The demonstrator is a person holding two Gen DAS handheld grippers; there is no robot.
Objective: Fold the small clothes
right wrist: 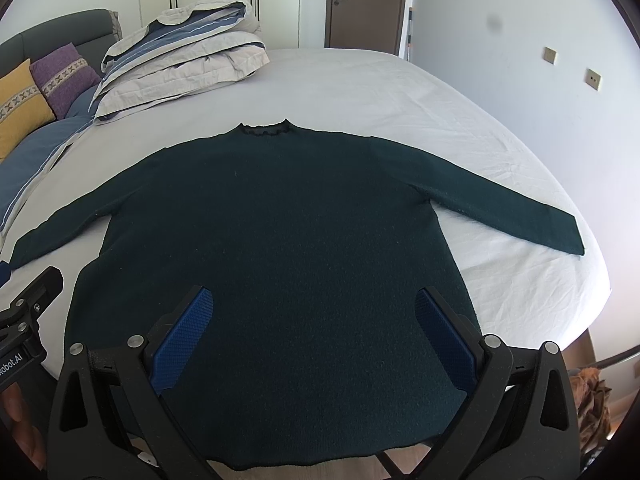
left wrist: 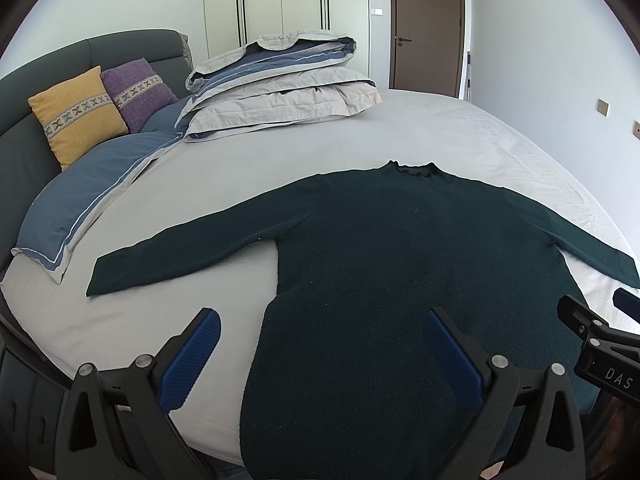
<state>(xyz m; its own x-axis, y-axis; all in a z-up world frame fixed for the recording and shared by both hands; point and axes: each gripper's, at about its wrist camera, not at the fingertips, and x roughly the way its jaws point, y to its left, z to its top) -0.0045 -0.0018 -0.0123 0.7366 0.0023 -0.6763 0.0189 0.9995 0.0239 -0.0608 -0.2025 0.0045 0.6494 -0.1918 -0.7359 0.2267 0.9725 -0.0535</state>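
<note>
Both sets of fingers are gaping wide and gripping nothing: the left gripper (left wrist: 320,356) is hovering over the hem's left side, the right gripper (right wrist: 314,334) over the lower body. The dark green sweater (right wrist: 280,240) is lying flat on the bed (right wrist: 400,92), sleeves spread. It is looking soft, limp and fairly light; pinching a cuff (right wrist: 568,236) or hem corner seems best.

Bed (left wrist: 440,128) bears sweater (left wrist: 380,240), duvet (left wrist: 280,80)

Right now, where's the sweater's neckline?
The neckline is at the far edge of the dark green sweater, which lies flat on the white sheet. It points toward the folded duvet, far-left in both views.
</note>
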